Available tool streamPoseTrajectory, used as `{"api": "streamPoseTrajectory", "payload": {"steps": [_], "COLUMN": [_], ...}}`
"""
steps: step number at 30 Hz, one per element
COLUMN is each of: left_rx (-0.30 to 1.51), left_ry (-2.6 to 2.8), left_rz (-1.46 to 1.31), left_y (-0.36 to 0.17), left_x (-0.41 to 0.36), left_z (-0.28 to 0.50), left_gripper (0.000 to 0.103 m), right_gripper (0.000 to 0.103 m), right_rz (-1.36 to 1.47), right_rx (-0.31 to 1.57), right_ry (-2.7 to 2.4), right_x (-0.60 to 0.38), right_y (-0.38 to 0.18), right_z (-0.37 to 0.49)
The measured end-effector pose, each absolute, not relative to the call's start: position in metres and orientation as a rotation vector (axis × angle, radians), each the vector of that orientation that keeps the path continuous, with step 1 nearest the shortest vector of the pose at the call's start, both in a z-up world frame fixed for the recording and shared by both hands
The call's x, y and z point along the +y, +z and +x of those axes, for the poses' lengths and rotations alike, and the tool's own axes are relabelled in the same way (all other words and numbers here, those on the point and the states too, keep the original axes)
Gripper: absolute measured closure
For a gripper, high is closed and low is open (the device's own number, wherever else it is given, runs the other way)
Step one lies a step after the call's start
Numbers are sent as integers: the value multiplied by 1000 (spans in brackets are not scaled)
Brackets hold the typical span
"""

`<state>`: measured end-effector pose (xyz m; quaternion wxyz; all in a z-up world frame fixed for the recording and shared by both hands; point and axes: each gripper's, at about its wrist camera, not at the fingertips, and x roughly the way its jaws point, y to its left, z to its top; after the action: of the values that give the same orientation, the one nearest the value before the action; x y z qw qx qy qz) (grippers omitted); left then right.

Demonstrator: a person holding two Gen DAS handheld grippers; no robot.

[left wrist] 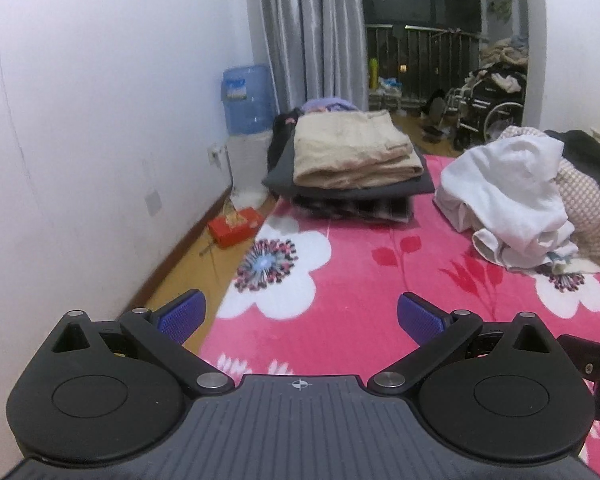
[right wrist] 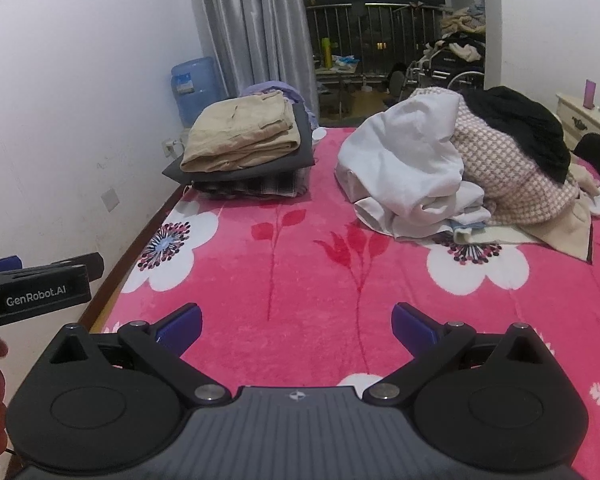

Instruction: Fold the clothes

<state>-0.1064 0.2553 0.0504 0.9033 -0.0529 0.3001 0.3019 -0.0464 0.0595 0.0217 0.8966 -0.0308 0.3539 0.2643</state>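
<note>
A heap of unfolded clothes lies on the pink flowered blanket (right wrist: 284,280) at the far right: a white garment (right wrist: 412,168) in front, a pink-and-white checked one (right wrist: 512,176) behind it, a black one (right wrist: 528,128) on top. In the left wrist view the same white garment (left wrist: 508,188) sits at the right. A folded stack topped by beige trousers (left wrist: 352,152) (right wrist: 244,136) rests at the bed's far left corner. My left gripper (left wrist: 300,316) is open and empty over the bed's near left edge. My right gripper (right wrist: 296,324) is open and empty above bare blanket, well short of the heap.
A white wall runs along the left, with a strip of wooden floor (left wrist: 188,272), a red box (left wrist: 234,226) and a water dispenser (left wrist: 246,100). Curtains (left wrist: 308,32), a railing and a wheelchair (left wrist: 492,104) stand beyond the bed. The left gripper's body (right wrist: 36,292) shows at the left edge.
</note>
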Motion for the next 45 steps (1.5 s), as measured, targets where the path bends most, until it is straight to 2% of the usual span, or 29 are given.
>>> {"api": "streamPoseTrajectory", "payload": {"steps": [36, 45], "left_rx": [660, 668], "left_ry": [571, 499], "left_rz": [-132, -244], "left_y": [38, 36], "left_x": [260, 297], "left_z": [-112, -85], "left_gripper": [0, 0], "right_gripper": [0, 0], "right_rz": [-121, -39], "right_rx": [703, 677], "right_ry": [561, 540], "right_x": [75, 57], "right_y": [22, 26], "right_z": [-56, -44]}}
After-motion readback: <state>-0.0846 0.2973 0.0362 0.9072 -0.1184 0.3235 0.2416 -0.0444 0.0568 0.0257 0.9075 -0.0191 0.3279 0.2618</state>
